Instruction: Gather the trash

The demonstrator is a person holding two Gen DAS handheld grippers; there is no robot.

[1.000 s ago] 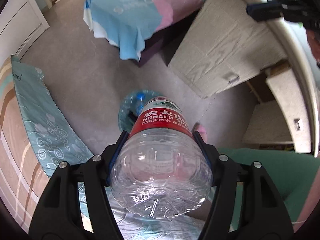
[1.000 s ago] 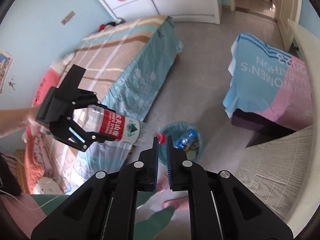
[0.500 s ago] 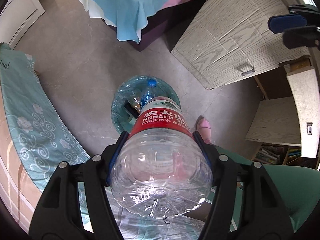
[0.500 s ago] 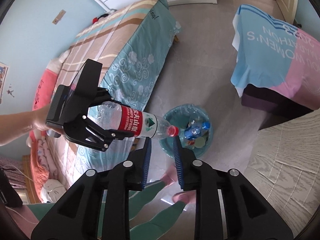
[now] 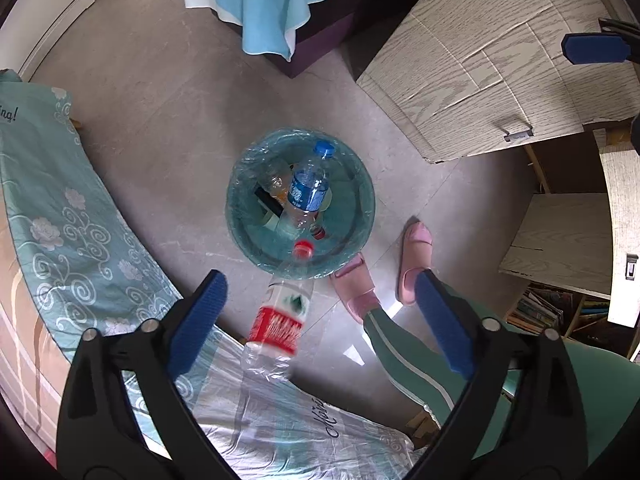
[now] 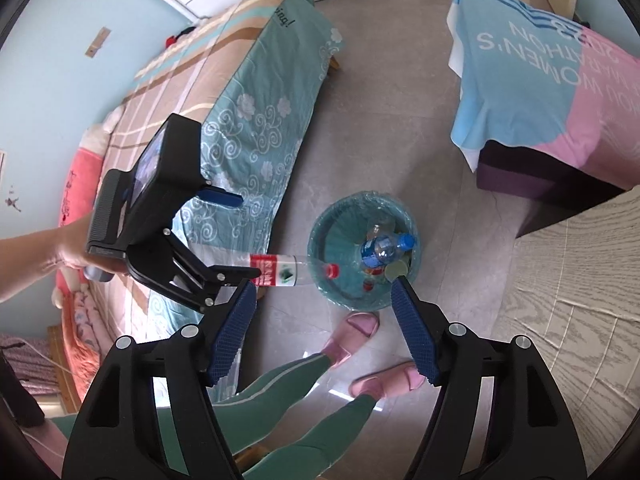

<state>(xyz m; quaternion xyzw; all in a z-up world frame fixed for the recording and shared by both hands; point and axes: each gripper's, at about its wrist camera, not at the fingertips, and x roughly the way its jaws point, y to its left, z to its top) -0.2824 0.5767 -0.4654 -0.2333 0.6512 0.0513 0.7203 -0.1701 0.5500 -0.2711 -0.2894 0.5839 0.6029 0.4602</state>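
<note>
A clear plastic bottle with a red label and red cap is in the air, free of my left gripper, cap pointing at the teal trash bin on the floor. It also shows in the right wrist view, just left of the bin. The bin holds a blue-label bottle and other trash. My left gripper is open wide, also seen in the right wrist view. My right gripper is open and empty above the bin.
A bed with a teal patterned cover lies left of the bin. A bench under a blue and pink cloth stands beyond it. A pale wood cabinet is at the right. The person's legs and pink slippers stand beside the bin.
My left gripper opened and let go of the red-label bottle, which now falls toward the bin. My right gripper opened from nearly shut to wide. Both views tilted further down over the bin.
</note>
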